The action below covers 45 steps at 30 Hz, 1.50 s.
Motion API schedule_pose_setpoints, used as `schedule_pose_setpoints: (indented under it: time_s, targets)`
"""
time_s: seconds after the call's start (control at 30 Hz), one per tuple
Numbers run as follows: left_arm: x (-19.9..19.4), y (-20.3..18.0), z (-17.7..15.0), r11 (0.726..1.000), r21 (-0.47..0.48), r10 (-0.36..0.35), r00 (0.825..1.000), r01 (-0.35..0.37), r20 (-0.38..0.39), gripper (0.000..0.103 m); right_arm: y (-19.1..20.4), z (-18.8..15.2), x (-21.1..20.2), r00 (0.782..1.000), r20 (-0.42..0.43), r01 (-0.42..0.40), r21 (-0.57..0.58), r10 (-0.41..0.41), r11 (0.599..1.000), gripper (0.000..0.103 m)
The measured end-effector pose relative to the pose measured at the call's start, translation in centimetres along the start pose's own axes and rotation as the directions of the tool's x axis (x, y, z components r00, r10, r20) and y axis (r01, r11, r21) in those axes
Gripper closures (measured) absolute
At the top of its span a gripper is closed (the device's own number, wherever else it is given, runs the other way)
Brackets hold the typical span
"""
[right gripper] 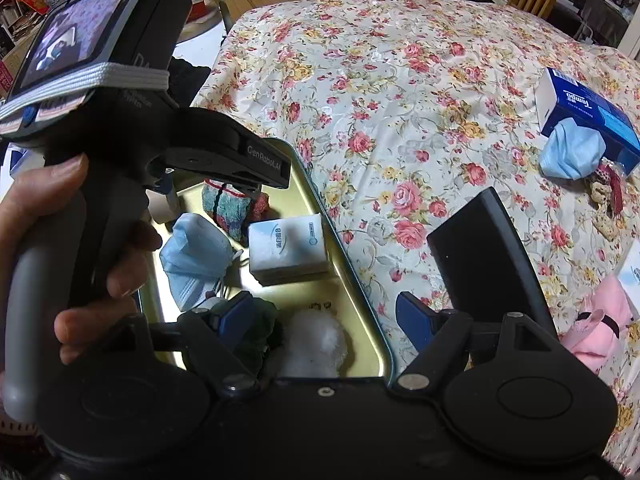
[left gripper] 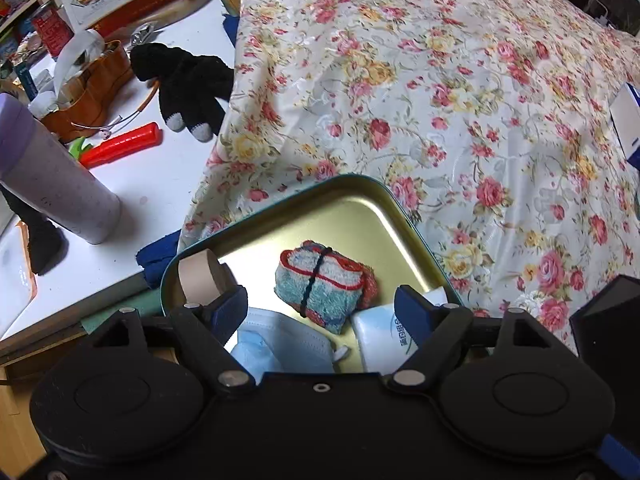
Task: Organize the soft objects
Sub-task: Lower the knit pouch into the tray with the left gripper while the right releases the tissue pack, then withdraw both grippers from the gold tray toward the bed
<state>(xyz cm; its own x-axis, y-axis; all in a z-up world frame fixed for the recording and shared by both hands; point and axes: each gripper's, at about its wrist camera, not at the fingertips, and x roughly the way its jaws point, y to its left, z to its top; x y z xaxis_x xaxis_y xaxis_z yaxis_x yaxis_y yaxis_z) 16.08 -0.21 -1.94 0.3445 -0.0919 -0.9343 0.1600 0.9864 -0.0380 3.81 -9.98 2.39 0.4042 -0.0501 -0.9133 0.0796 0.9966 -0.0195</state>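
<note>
Both tongs, left gripper [left gripper: 320,304] and right gripper [right gripper: 324,316], are held wide and empty over the tin tray [right gripper: 352,276], so the loose blue mask [right gripper: 572,152] far right of them should be pinched gently at its middle.

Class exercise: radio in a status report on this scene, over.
Left gripper and right gripper open, empty. Tin tray holds soft items. Blue mask outside. Nothing obstructing.
</note>
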Motion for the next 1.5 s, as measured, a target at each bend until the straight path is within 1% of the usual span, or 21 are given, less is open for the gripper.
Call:
schedule_pose_setpoints:
  time_s: [0.2, 0.63, 0.77, 0.93, 1.07, 1.27, 1.5]
  targets:
    - [0.0, 0.2, -0.3, 1.000, -0.002, -0.005, 1.000, 0.005, -0.004, 0.026, -0.1, -0.3, -0.1, 1.000, -0.013, 0.007, 0.012, -0.007, 1.000, 0.027]
    - [1.1, 1.2, -1.6, 0.997, -0.040, -0.072, 0.995, 0.069, -0.069, 0.026, -0.3, -1.3, -0.9, 1.000, -0.030, 0.004, 0.034, -0.003, 0.999, 0.027]
    - [1.0, 1.2, -1.9, 0.995, -0.043, -0.096, 0.993, 0.093, -0.073, 0.026, -0.3, -1.9, -1.2, 0.999, -0.047, 0.011, 0.032, -0.010, 0.999, 0.027]
    - [1.1, 0.7, -2.8, 0.999, -0.004, -0.042, 0.996, 0.042, -0.073, 0.026, -0.1, -2.5, -1.9, 0.999, -0.054, 0.010, 0.028, -0.009, 1.000, 0.027]
    - [1.0, 0.2, -3.6, 1.000, 0.027, 0.005, 0.997, -0.003, -0.073, 0.026, 0.0, -3.3, -3.2, 0.999, -0.038, -0.002, 0.014, 0.003, 1.000, 0.027]
    - [-0.5, -0.6, -5.0, 1.000, 0.021, 0.007, 0.998, -0.005, -0.065, 0.026, -0.7, -4.6, -4.8, 1.000, -0.027, -0.014, 0.018, 0.014, 1.000, 0.027]
    - [-2.4, -2.2, -7.4, 0.999, 0.043, 0.032, 0.998, -0.030, -0.063, 0.026, -3.4, -6.0, -7.1, 1.000, 0.004, -0.011, 0.060, 0.011, 0.998, 0.027]
